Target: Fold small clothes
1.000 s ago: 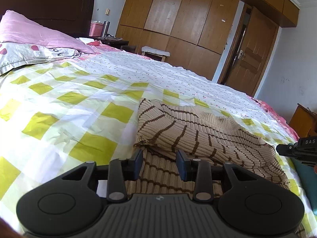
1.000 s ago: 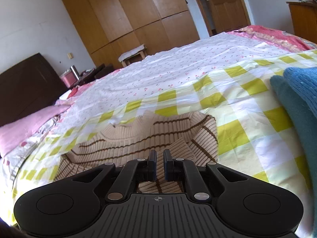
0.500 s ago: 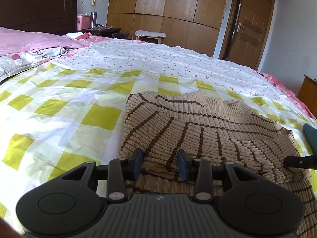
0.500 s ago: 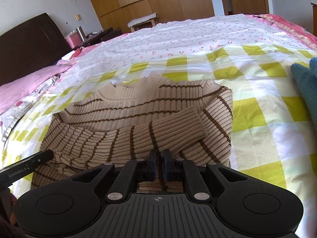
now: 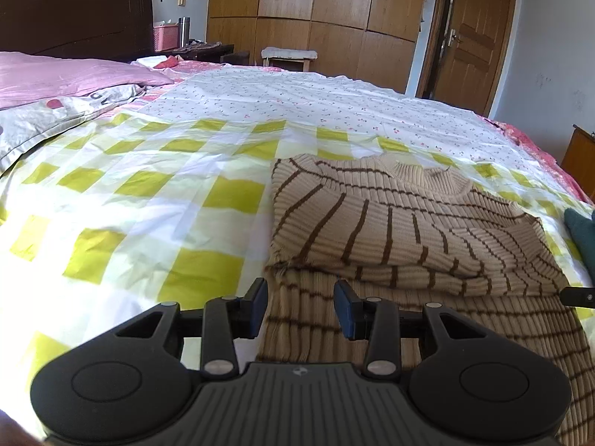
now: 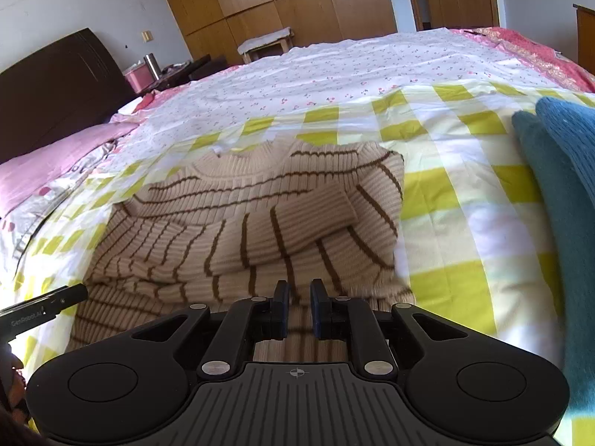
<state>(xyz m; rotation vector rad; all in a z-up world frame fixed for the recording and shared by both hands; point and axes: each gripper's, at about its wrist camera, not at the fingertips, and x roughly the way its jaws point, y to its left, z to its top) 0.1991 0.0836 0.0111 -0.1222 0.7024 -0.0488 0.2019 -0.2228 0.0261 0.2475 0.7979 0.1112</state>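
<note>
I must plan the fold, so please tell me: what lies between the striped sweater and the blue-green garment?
In the right wrist view, only bare checked bedsheet separates the striped sweater from the blue-green garment; nothing else lies there.

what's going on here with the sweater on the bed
A person is folding a beige striped sweater on a bed with a yellow-checked sheet, holding a set of tongs in each hand. Both sleeves are already folded across the chest. The left tongs are open near the sweater's lower left edge; the right tongs sit over the hem with only a narrow gap, gripping nothing visible. The bottom half looks not yet folded up. A teal knit garment lies to the right.
</note>
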